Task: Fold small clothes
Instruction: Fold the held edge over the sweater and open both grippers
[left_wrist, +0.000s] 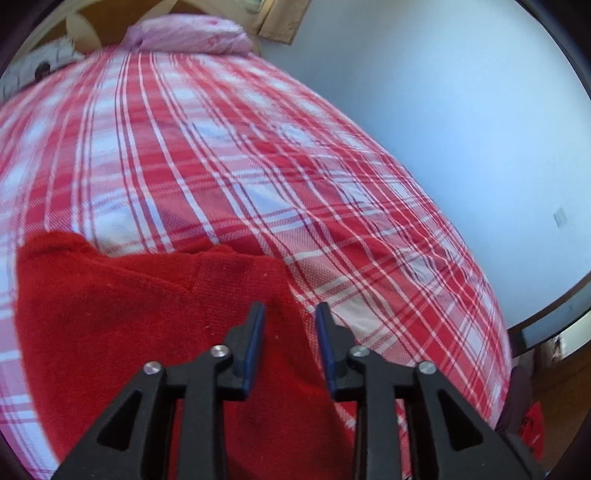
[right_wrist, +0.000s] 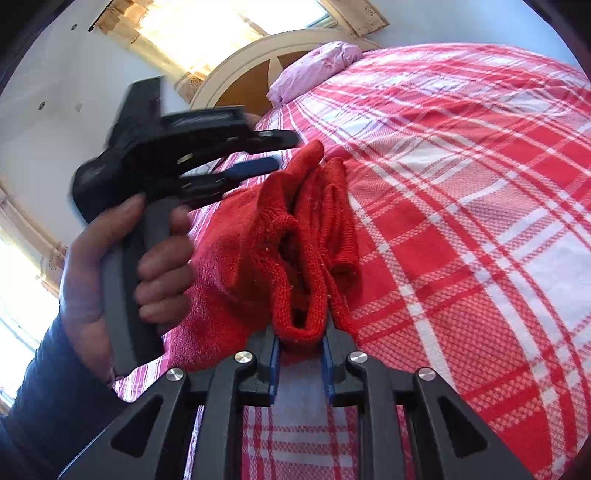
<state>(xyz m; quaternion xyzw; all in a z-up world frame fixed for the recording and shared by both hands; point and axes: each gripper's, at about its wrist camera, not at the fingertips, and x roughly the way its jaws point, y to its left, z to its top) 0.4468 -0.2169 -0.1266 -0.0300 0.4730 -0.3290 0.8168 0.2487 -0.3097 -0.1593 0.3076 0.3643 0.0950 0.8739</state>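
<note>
The red knit garment (right_wrist: 306, 258) lies on the plaid bedspread (right_wrist: 480, 221), its bunched hem pinched in the right gripper (right_wrist: 300, 354). Beneath the left gripper (left_wrist: 290, 347), whose jaws stand apart and empty, it lies flat. Soft, light and floppy, it is best taken by a hem or corner.

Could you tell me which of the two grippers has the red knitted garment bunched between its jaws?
The right gripper: a bunched fold of the red garment sits between its jaws. The left gripper has open jaws with nothing pinched between them.
</note>
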